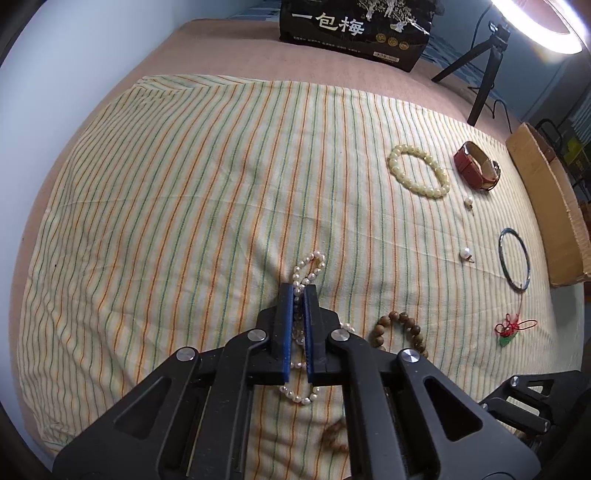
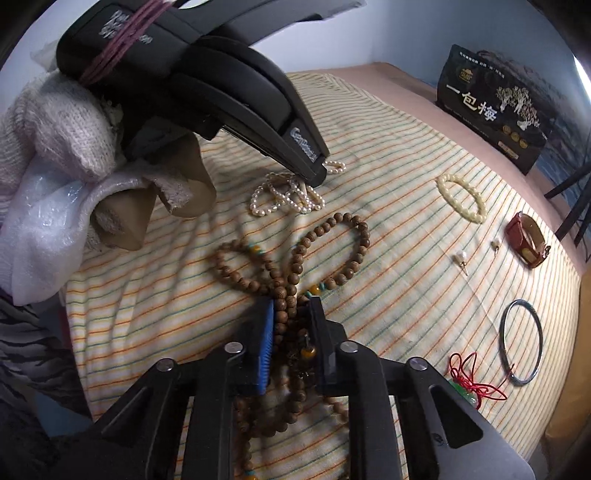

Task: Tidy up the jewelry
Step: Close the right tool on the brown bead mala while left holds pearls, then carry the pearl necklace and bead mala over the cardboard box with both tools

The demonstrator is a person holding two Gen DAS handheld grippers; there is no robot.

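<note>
A white pearl necklace (image 1: 309,263) lies bunched on the striped cloth (image 1: 184,184). My left gripper (image 1: 299,290) is shut on it, pearls showing between the blue pads; it also shows in the right wrist view (image 2: 317,177), tip down on the pearl necklace (image 2: 284,195). My right gripper (image 2: 291,306) is shut on a long brown wooden bead strand (image 2: 325,236) that loops out ahead on the cloth; part of it shows in the left wrist view (image 1: 402,328).
To the right lie a cream bead bracelet (image 1: 417,171), a red leather watch (image 1: 476,166), two pearl earrings (image 1: 465,253), a dark bangle (image 1: 515,262) and a red-cord pendant (image 1: 509,330). A cardboard box (image 1: 546,199) borders the right edge. A black bag (image 1: 354,29) stands behind.
</note>
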